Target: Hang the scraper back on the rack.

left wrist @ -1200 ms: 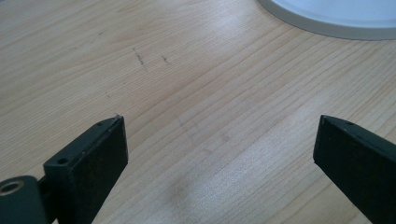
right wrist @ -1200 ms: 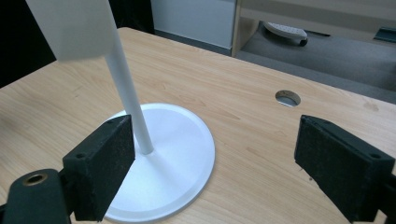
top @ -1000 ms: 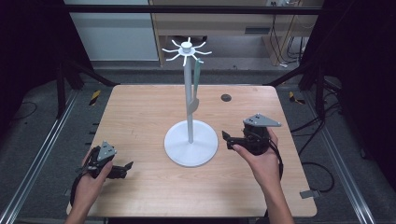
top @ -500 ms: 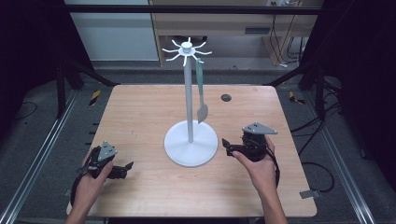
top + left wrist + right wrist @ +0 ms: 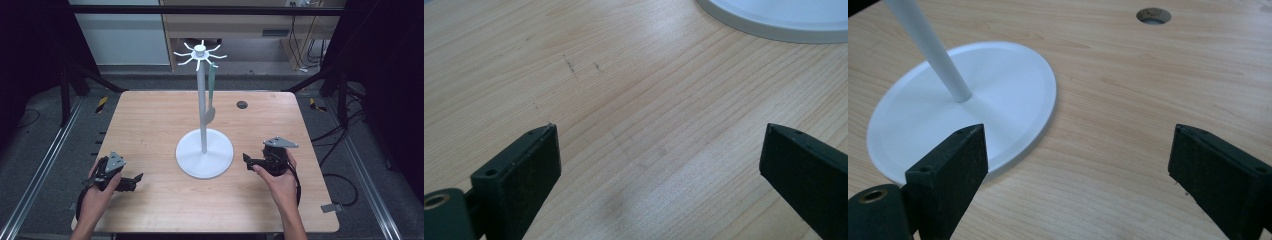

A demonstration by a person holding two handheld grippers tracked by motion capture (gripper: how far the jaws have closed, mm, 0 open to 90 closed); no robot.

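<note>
Mid-table, white stand (image 5: 204, 152), round-based.

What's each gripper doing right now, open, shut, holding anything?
Left gripper: open, jaws wide apart over bare table, holding nothing.
Right gripper: open, empty, jaws apart beside the white stand's base.

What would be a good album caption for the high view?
Two hand-held grippers, left gripper and right gripper, rest open beside a white stand holding one green utensil.
</note>
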